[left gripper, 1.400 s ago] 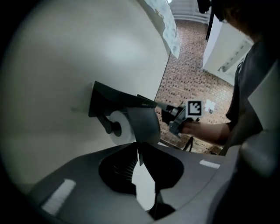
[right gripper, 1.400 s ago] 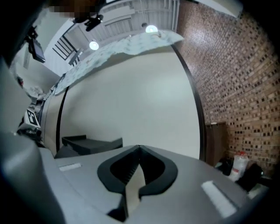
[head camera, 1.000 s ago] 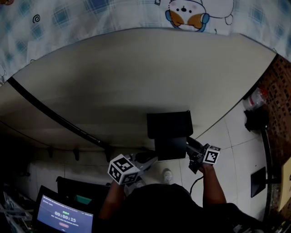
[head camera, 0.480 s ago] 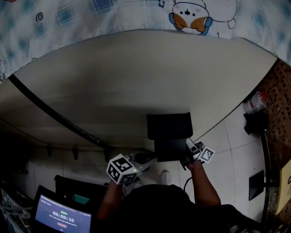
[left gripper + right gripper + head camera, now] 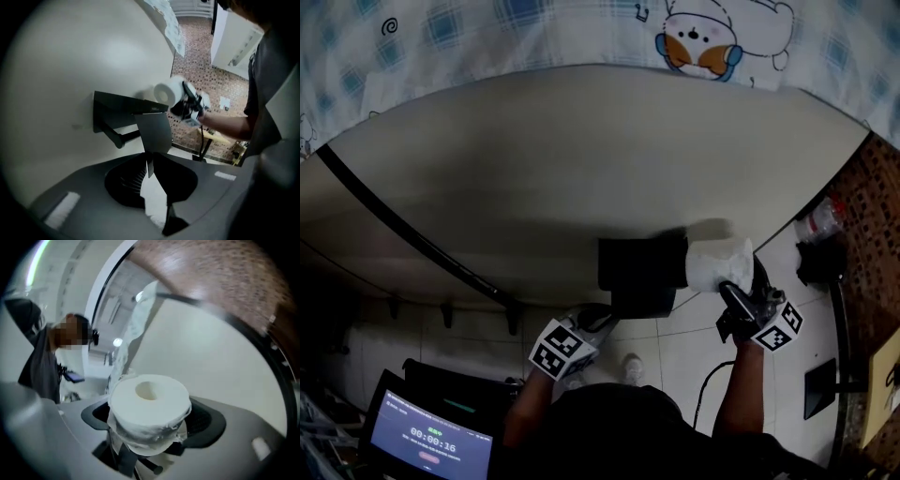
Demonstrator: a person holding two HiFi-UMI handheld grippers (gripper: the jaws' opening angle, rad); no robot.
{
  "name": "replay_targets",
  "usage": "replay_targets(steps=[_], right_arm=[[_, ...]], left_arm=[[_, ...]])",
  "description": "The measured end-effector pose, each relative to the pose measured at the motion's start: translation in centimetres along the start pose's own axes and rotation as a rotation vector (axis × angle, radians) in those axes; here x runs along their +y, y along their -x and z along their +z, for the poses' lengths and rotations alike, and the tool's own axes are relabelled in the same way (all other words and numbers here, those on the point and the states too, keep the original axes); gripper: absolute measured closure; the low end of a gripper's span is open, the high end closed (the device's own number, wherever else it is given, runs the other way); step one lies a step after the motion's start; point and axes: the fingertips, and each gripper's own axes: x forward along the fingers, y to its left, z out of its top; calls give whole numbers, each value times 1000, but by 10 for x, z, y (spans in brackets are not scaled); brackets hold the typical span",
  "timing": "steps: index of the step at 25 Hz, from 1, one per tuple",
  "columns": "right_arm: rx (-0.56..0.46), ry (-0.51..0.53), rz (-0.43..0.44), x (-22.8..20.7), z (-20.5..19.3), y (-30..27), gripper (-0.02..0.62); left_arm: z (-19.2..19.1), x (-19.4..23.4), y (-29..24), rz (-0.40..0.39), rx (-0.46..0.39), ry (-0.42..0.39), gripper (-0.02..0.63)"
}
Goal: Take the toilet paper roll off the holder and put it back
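Now clasping the toilet paper roll (image 5: 717, 262) in the right gripper (image 5: 733, 292), just beside the black wall holder (image 5: 639, 261); pinching the holder's front flap (image 5: 153, 133) in the left gripper (image 5: 605, 315).

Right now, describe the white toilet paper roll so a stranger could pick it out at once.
Find the big pale cream wall and the black wall-mounted holder on it. Just right of the holder in the head view, the white cylindrical toilet paper roll sits clamped in the right gripper's jaws. It alone is soft, white and hollow-cored.
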Motion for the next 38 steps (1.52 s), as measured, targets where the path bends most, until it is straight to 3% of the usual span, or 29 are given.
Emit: replay_targets(steps=[2, 5, 7, 10, 14, 16, 18, 20, 21, 23, 25, 29, 32, 38], right_arm=[[201, 211, 38, 34, 0, -43, 164], [512, 480, 47, 54, -38, -85, 164], [613, 548, 30, 54, -59, -98, 163], [664, 511, -26, 42, -80, -102, 161], [637, 478, -76, 32, -81, -101, 141], [584, 498, -81, 36, -73, -100, 11], [441, 492, -120, 41, -46, -91, 12], [268, 470, -229, 37, -14, -67, 20], [186, 457, -290, 35, -1, -50, 52], [51, 439, -384, 38, 18, -20, 298], [10, 458, -433, 48, 22, -6, 572], [92, 560, -414, 77, 6, -27, 595], [132, 578, -445, 88, -10, -43, 595], [152, 550, -458, 97, -23, -56, 595]], left_arm=[[-2, 7, -3, 55, 5, -25, 540], [-2, 14, -7, 101, 2, -38, 540], [-1, 17, -10, 125, -4, -48, 540], [-3, 19, -12, 144, -9, -50, 537], [-4, 22, -6, 129, -44, 37, 537], [0, 29, 4, 142, -94, 108, 537], [8, 41, 19, 192, -154, 172, 537], [21, 60, 42, 299, -232, 205, 537], [31, 70, 56, 364, -280, 208, 537], [56, 83, 85, 483, -382, 188, 540], [88, 83, 110, 568, -466, 134, 560], [134, 62, 138, 674, -549, -13, 588], [156, 39, 141, 684, -594, -111, 588], [163, 16, 125, 642, -582, -126, 588]])
